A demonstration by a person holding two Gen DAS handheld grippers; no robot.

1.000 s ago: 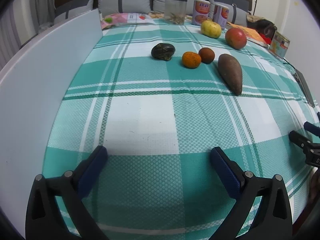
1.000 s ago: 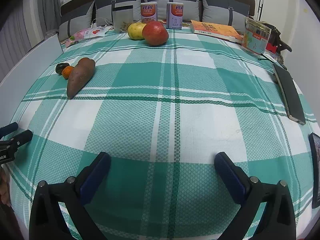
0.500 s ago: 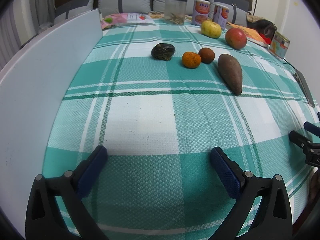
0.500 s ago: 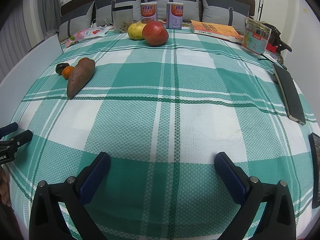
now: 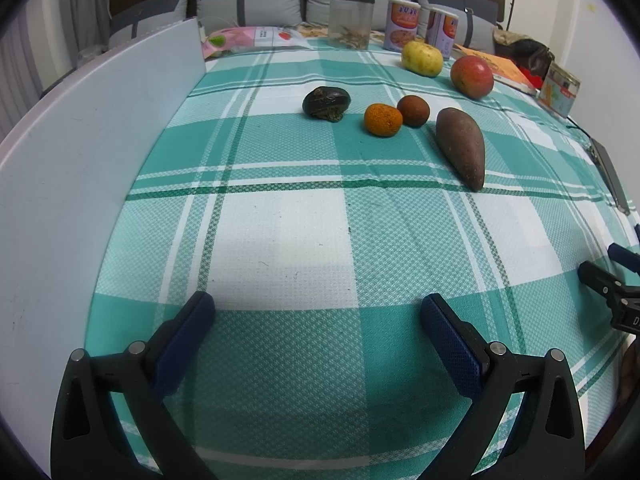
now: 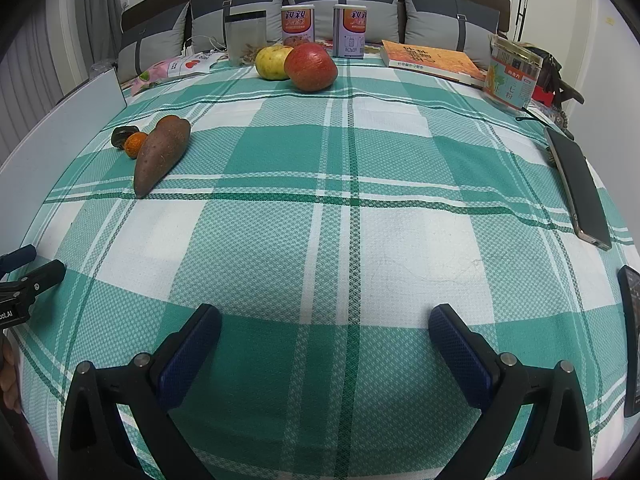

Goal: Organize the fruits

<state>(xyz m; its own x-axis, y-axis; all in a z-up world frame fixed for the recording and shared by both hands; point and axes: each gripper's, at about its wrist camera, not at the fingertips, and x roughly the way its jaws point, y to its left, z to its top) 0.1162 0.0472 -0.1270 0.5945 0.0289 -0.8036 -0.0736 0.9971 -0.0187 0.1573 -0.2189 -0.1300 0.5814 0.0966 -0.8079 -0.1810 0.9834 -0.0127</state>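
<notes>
On the green checked cloth lie a dark wrinkled fruit (image 5: 326, 103), a small orange (image 5: 383, 120), a brown round fruit (image 5: 413, 110) and a long sweet potato (image 5: 461, 146). Farther back sit a yellow fruit (image 5: 422, 59) and a red apple (image 5: 471, 76). In the right wrist view the sweet potato (image 6: 160, 153) lies at the left, the yellow fruit (image 6: 273, 62) and the apple (image 6: 310, 67) at the back. My left gripper (image 5: 316, 312) is open and holds nothing, near the front edge. My right gripper (image 6: 324, 324) is open and holds nothing too.
A white board (image 5: 88, 152) stands along the left side. At the back are a clear jar (image 5: 351, 20), two cans (image 6: 322, 30), a book (image 6: 432, 60) and a tin (image 6: 512, 74). A phone (image 6: 578, 186) lies at the right, another dark device (image 6: 632, 336) at the right edge.
</notes>
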